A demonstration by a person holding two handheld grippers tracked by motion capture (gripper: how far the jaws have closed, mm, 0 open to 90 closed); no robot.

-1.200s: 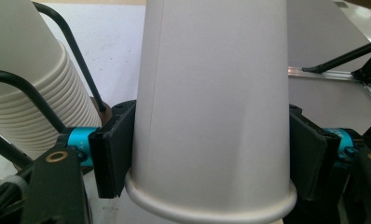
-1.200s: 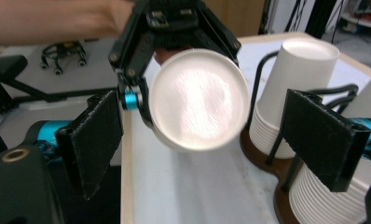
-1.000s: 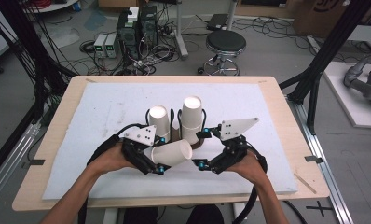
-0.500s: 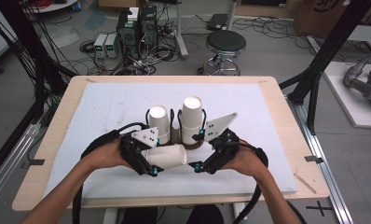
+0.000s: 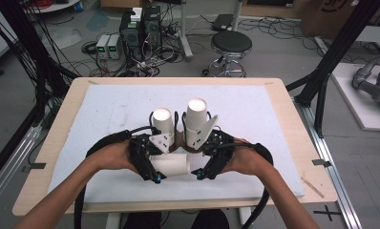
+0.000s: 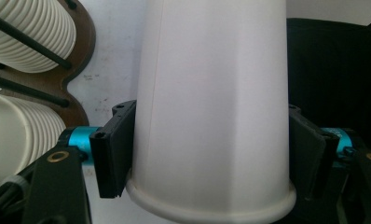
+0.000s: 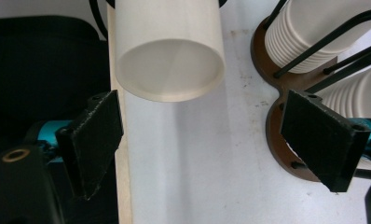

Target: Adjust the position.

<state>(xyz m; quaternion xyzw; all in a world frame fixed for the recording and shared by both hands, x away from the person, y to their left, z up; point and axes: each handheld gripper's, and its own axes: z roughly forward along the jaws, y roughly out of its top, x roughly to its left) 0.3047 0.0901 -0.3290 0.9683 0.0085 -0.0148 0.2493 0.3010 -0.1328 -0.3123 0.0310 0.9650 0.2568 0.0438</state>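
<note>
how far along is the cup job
Done: one paper cup is out of the stacks in the holder, lying sideways. In hand: the left claw is clamped on it near the rim. Left: the open right claw faces its base, not gripping.

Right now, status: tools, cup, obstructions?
Left tool shut on paper cup. Right tool open, facing cup's base. Cup stacks close behind; nothing between.

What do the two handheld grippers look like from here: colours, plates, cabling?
Both are black-bodied. The left gripper and right gripper each have flat black jaw pads, teal fittings behind them, brass-coloured eyelets, a grey three-cornered plate on top and a black cable trailing back. Forearms are bare, no sleeves.
</note>
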